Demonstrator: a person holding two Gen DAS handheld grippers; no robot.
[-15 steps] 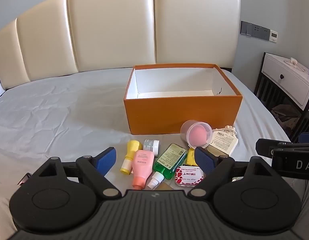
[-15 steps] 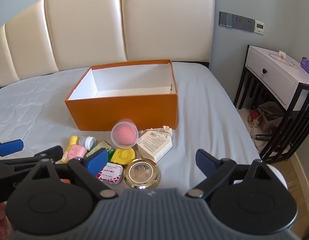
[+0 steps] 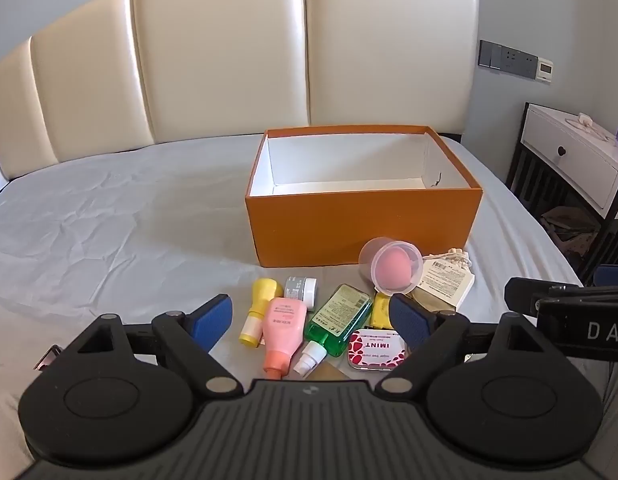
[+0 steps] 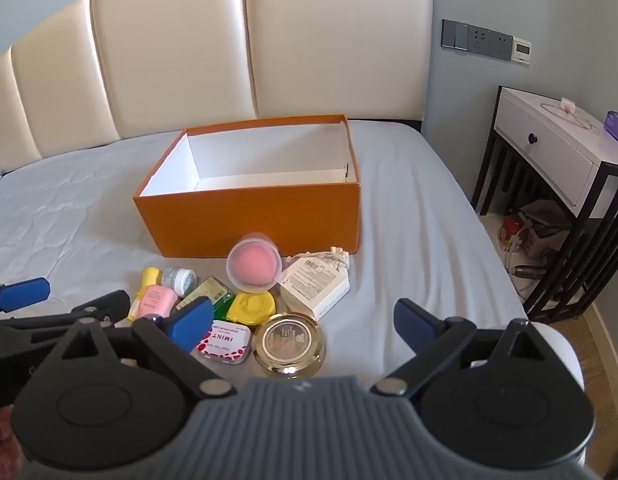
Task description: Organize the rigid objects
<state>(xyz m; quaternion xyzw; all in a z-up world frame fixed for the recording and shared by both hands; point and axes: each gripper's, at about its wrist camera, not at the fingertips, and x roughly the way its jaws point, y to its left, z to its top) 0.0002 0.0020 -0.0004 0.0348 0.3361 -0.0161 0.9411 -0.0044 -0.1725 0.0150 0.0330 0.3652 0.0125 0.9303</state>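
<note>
Hardly anything has shifted since half a second ago: both tools hang in the same spots over the near edge of the bed [image 3: 109, 220], and the pile is undisturbed. Your left gripper [image 3: 311, 316] has its fingers spread wide and grips nothing, with the pink bottle [image 3: 283, 326] and green bottle [image 3: 337, 318] lying between and just beyond them. Your right gripper [image 4: 305, 320] is likewise spread and empty, with the gold round tin [image 4: 289, 345] just ahead. The orange box [image 3: 363, 228] sits far of the pile, open, and looks empty.

You seem to be at the very start, with the first pick not yet made. Next, I judge, you lower one tool onto a single item. The pink bottle suits your left; straddle its body across the narrow width, since its neighbours lie touching it and could get nudged.
</note>
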